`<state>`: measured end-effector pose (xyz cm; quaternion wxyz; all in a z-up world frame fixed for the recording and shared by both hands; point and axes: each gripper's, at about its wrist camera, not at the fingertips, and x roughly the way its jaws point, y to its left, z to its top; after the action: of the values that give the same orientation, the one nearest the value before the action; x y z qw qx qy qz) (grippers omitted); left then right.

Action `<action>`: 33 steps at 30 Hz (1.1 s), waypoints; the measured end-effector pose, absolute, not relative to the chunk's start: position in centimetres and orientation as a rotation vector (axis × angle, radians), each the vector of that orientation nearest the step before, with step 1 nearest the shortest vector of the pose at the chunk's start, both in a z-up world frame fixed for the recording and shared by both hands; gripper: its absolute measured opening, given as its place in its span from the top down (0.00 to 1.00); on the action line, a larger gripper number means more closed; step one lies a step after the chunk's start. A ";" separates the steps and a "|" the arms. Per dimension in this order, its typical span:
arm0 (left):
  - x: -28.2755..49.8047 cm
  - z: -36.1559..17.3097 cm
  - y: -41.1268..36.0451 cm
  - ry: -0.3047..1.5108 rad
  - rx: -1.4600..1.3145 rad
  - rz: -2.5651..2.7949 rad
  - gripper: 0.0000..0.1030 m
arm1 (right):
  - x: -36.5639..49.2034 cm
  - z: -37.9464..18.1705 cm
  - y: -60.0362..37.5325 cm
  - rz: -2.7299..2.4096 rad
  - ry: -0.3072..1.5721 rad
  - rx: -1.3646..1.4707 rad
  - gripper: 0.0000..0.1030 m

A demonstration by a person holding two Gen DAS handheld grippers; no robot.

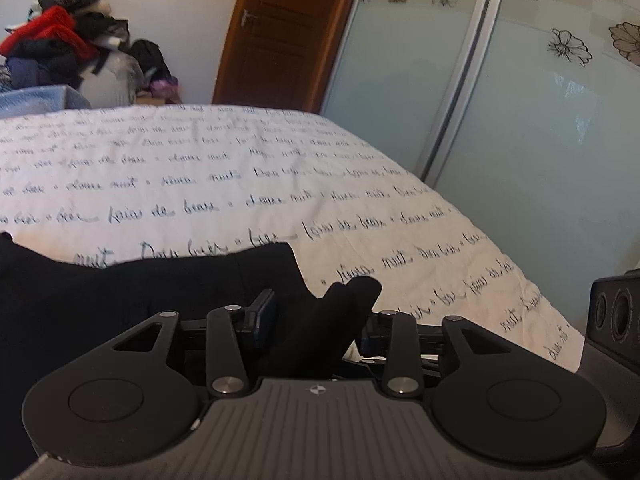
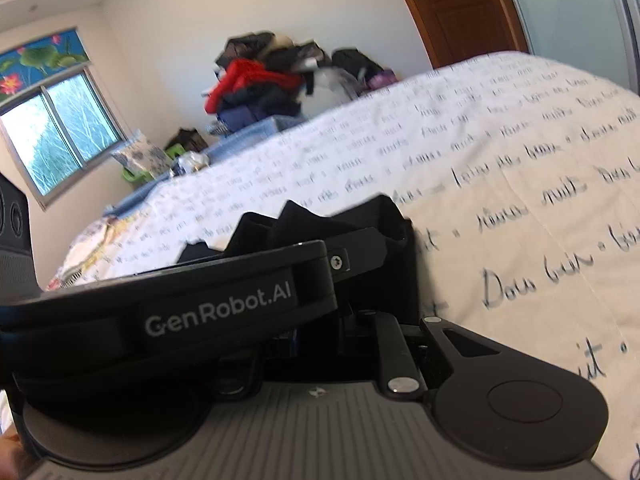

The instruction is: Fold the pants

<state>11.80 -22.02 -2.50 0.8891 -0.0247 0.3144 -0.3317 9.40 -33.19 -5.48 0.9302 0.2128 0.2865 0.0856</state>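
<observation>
Script-printed white bedspread (image 1: 248, 168) carries your black fabric pants (image 1: 100, 300). Your left gripper (image 1: 316, 320) pinches a bunched fold; the right gripper's (image 2: 360, 320) fingers are hidden. Lift evenly, keeping edges aligned.

Left gripper (image 1: 316, 320) fingertips buried in black pants (image 1: 120, 300); closure unclear. Pants cut off at left edge. Right gripper (image 2: 352, 280) fingers masked by left gripper body and bunched pants. Bedspread (image 2: 500, 152) script blurred, unreadable far. Clothes pile (image 1: 60, 40) items indistinct.
</observation>
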 end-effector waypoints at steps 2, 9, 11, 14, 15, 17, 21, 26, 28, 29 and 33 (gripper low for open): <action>12.1 -3.0 -22.0 0.693 -0.072 -0.717 0.41 | 9.2 -5.9 -33.2 0.166 0.615 0.402 0.82; 13.0 -2.0 -20.0 0.752 -0.132 -0.758 0.33 | 7.2 -6.2 -35.6 0.040 0.641 0.346 0.75; 13.6 -0.8 -18.3 0.721 -0.139 -0.741 0.26 | 6.8 -5.7 -36.5 -0.045 0.621 0.316 0.58; 14.9 0.7 -15.1 0.666 -0.111 -0.629 0.18 | 6.8 -4.6 -37.8 -0.049 0.558 0.353 0.51; 15.5 1.0 -14.2 0.658 -0.089 -0.581 0.18 | 7.1 -4.1 -38.0 -0.018 0.540 0.373 0.51; 17.0 1.2 -12.4 0.665 -0.048 -0.492 0.18 | 8.5 -3.4 -37.9 0.053 0.515 0.395 0.51; 19.4 0.2 -9.7 0.709 0.001 -0.361 0.18 | 13.4 -3.9 -37.2 0.169 0.582 0.464 0.51; 20.4 -1.0 -8.4 0.727 0.019 -0.317 0.18 | 16.9 -5.8 -37.4 0.256 0.645 0.618 0.75; 20.8 -1.7 -8.7 0.734 0.035 -0.304 0.18 | 16.7 -5.3 -36.9 0.236 0.624 0.559 0.86; 20.8 -2.1 -8.8 0.737 0.037 -0.295 0.18 | 16.5 -5.2 -36.7 0.210 0.616 0.532 0.87; 22.2 -3.6 -9.6 0.751 0.063 -0.236 0.17 | 16.9 -5.5 -35.9 0.115 0.614 0.411 0.91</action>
<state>22.16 -9.60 -3.63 0.9230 0.0305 0.3660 -0.1150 16.92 -35.89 -5.47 0.9309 0.2006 0.3000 0.0560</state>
